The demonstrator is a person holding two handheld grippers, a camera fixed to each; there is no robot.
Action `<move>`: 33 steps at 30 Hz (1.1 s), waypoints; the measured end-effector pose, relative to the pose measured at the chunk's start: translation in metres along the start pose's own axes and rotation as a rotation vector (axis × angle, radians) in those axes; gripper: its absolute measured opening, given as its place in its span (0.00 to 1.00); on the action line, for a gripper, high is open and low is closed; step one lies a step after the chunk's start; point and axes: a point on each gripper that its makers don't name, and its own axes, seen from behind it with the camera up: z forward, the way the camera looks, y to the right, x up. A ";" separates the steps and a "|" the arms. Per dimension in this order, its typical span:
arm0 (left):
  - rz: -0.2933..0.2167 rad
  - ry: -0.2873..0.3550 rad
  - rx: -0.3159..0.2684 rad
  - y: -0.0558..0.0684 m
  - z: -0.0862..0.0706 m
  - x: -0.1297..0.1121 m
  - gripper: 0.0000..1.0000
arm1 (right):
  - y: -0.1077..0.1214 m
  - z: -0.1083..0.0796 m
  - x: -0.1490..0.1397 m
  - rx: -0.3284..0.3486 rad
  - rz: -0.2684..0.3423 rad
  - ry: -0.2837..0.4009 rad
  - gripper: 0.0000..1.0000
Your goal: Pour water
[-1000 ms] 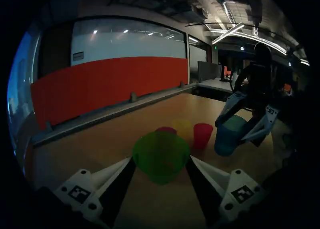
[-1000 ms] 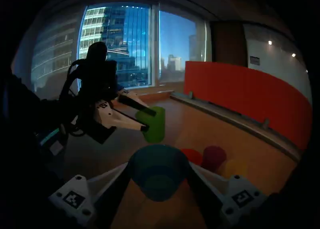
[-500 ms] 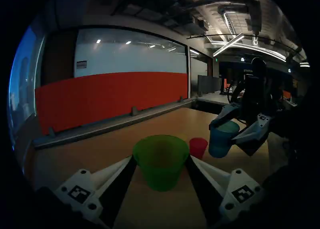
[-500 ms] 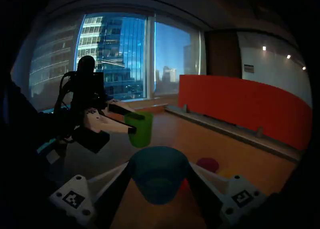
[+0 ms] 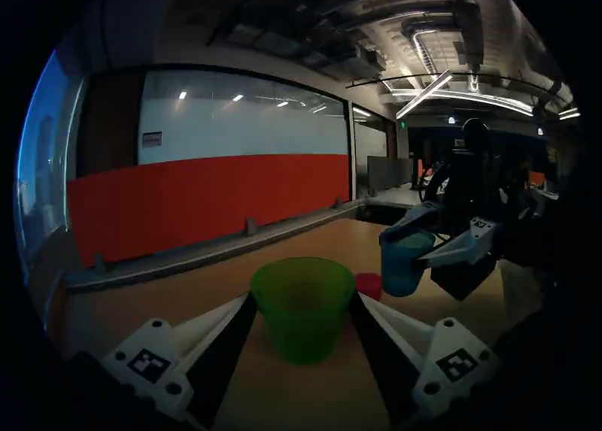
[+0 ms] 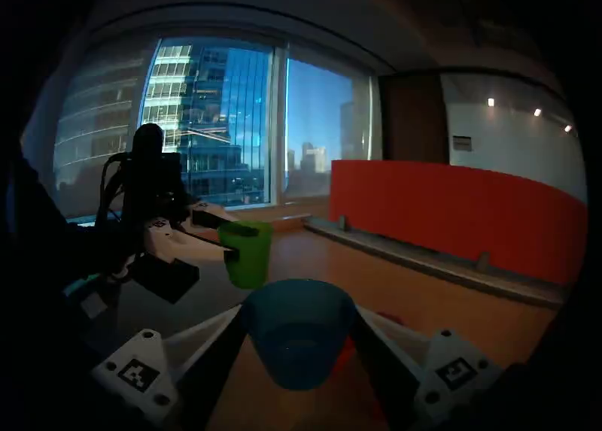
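Observation:
My left gripper (image 5: pixel 302 314) is shut on a green cup (image 5: pixel 302 303), held upright above the wooden table (image 5: pixel 188 295). In the left gripper view the right gripper (image 5: pixel 410 252) shows at the right, shut on a blue cup (image 5: pixel 402 259). My right gripper (image 6: pixel 298 341) holds that blue cup (image 6: pixel 298 339) upright; water seems to lie in its bottom. The right gripper view shows the left gripper (image 6: pixel 226 239) and the green cup (image 6: pixel 245 252) at the left, lifted off the table. A red cup (image 5: pixel 369 284) stands on the table behind the green cup.
A red partition (image 5: pixel 203 190) runs along the table's far edge, with a grey rail (image 5: pixel 211 243) below it. Tall windows (image 6: pixel 226 122) fill the wall behind the left gripper. The person's dark sleeves show at the sides of both views.
Both grippers have lifted their cups higher and levelled them. The cups on the table have dropped low in both views, and the blue cup has come closer to the green one.

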 end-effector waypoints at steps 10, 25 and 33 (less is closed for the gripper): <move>0.013 0.010 -0.023 0.013 -0.002 0.001 0.87 | 0.006 0.006 0.011 -0.004 -0.010 0.035 0.92; 0.024 0.017 -0.052 0.032 -0.005 -0.005 0.87 | 0.014 0.011 0.038 0.001 -0.065 0.067 0.92; 0.029 0.020 -0.063 0.041 -0.003 -0.009 0.87 | 0.017 0.013 0.050 0.001 -0.121 0.070 0.92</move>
